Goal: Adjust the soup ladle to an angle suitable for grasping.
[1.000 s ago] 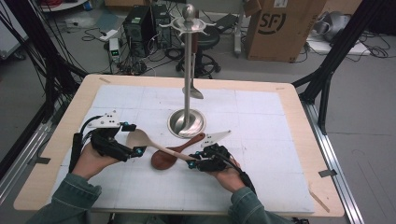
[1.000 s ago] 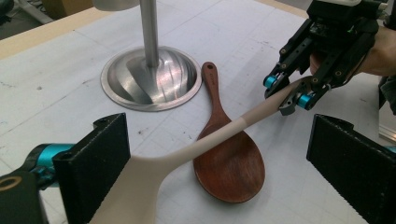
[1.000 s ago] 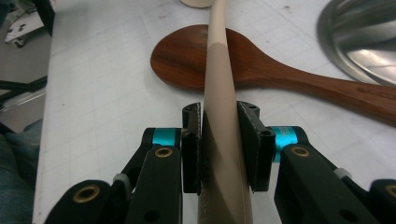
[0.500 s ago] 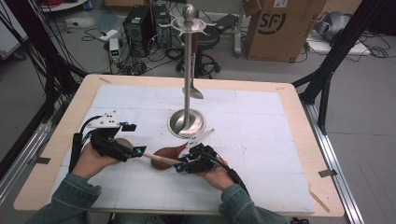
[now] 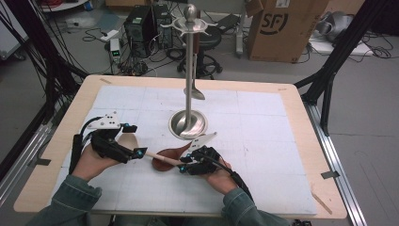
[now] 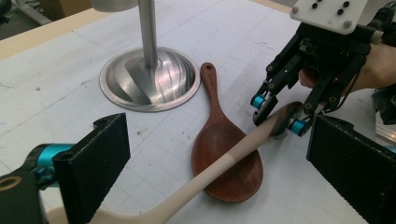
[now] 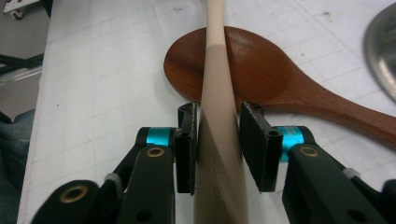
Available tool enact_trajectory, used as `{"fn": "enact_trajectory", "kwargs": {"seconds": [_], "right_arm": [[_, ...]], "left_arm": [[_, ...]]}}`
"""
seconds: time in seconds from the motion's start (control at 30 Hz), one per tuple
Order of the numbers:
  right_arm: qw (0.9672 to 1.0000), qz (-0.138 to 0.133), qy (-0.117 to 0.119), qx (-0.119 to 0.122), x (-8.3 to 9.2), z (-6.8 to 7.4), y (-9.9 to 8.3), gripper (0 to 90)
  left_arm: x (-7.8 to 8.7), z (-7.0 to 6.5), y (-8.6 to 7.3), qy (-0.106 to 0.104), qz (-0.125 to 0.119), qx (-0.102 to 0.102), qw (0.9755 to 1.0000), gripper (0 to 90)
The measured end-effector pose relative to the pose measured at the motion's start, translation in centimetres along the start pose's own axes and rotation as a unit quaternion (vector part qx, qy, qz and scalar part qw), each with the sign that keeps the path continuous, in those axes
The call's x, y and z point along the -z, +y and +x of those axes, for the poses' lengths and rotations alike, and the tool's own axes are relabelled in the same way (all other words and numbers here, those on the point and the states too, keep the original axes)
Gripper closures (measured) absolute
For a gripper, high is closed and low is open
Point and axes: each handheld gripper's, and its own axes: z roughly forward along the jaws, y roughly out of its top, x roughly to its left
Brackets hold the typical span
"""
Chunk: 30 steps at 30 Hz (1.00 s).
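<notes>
Right gripper view has the pale wooden spoon (image 7: 219,121) running up the middle of the frame, handle between my right gripper (image 7: 218,140) pads, which have just been easing apart and barely touch it. It lies across the dark wooden spoon (image 7: 261,70). Over in the left gripper view, my left gripper (image 6: 224,172) stands wide open around the pale bowl end, lower left. Steel stand (image 5: 188,123) sits mid-table, just above.

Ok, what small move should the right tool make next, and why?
Probably close the right tool firmly on the pale spoon handle. Its jaws have just been opening, the handle sits loosely between them, and the spoon rests across the dark spoon, so lifting now might drop it.
</notes>
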Motion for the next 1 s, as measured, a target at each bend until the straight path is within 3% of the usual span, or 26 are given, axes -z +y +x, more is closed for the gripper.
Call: {"fn": "enact_trajectory", "kwargs": {"seconds": [0.2, 0.3, 0.43, 0.5, 0.67, 1.0], "right_arm": [[0.9999, -0.004, -0.009, -0.001, 0.9, 0.3, -1.1, 55.6], [0.9999, -0.002, -0.013, 0.01, 1.3, 0.6, -1.6, 54.8], [0.9993, 0.015, -0.023, 0.024, 1.3, 0.9, -2.1, 56.7], [0.9991, 0.018, -0.025, 0.029, 1.3, 0.8, -2.2, 61.9], [0.9991, 0.014, -0.028, 0.027, 1.4, 0.8, -2.2, 66.6], [0.9993, -0.023, -0.015, 0.025, 2.5, 0.9, -1.3, 67.0]], "left_arm": [[-0.2, -0.1, 0.0, -0.003, 0.003, 0.0, 1.0, 6.6], [-0.3, -0.1, 0.0, -0.005, 0.004, -0.002, 1.0, 6.6], [-0.4, -0.2, -0.1, -0.006, 0.009, -0.007, 0.9999, 6.7], [-0.4, -0.3, -0.1, -0.007, 0.013, -0.01, 0.9998, 6.8], [-0.6, -0.4, -0.2, -0.006, 0.027, -0.018, 0.9995, 9.1], [-1.2, -0.6, -0.4, -0.017, 0.049, -0.026, 0.9983, 10.9]]}}
